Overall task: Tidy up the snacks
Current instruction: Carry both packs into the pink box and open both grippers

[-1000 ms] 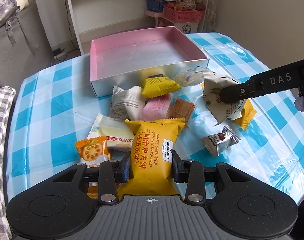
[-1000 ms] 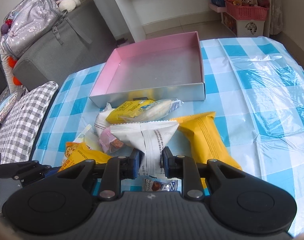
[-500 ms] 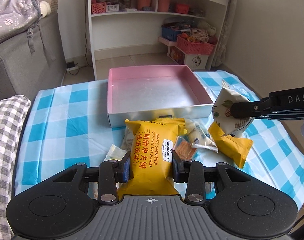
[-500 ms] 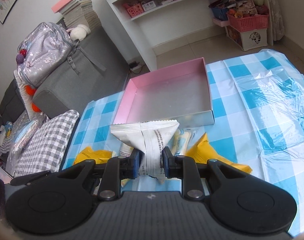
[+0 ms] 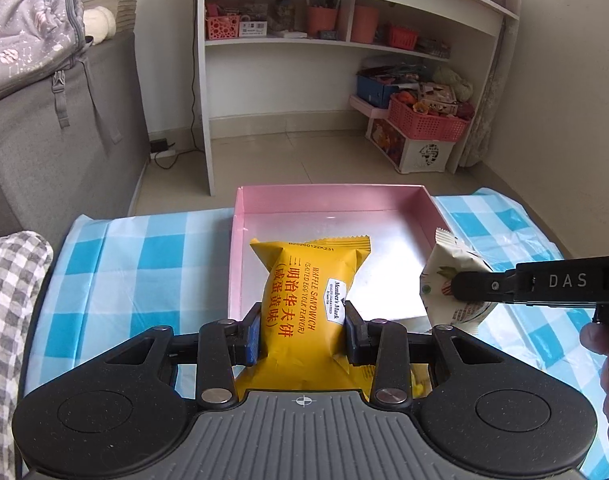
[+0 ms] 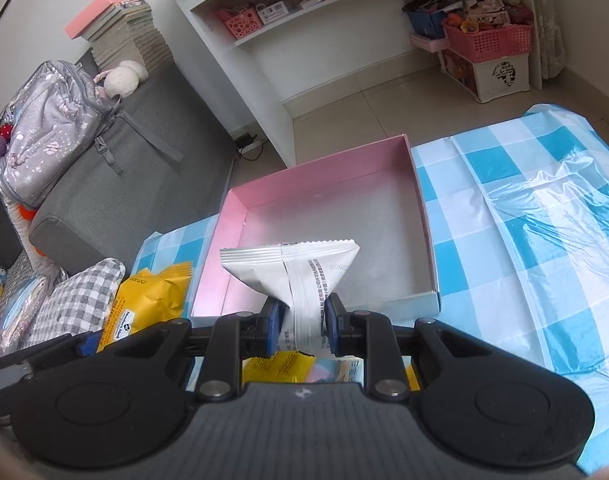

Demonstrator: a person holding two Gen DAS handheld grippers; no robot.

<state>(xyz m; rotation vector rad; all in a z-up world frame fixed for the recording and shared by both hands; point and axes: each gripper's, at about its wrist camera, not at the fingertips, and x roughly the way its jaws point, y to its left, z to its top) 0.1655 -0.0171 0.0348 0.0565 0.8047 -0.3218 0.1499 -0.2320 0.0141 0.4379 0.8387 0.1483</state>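
My left gripper [image 5: 301, 325] is shut on a yellow waffle sandwich packet [image 5: 309, 288], held up over the near left part of the pink box [image 5: 237, 264]. My right gripper [image 6: 300, 322] is shut on a white snack packet [image 6: 300, 276], lifted in front of the pink box [image 6: 420, 216]. In the left wrist view that white packet [image 5: 444, 276] hangs at the box's right wall, pinched by the right gripper [image 5: 462, 286]. In the right wrist view the yellow packet [image 6: 144, 304] shows at the left. The box's silver floor is bare.
A blue and white checked cloth [image 5: 124, 264] covers the table. More snack packets [image 6: 296, 366] lie below my right gripper, mostly hidden. A checked cushion [image 5: 8, 300] and a grey sofa [image 5: 64, 120] stand at the left, white shelves [image 5: 344, 40] behind. A hand [image 5: 608, 360] shows at the right.
Both grippers have lifted their packets off the snack pile and carried them forward to the pink box. The pile has dropped out of the left wrist view.
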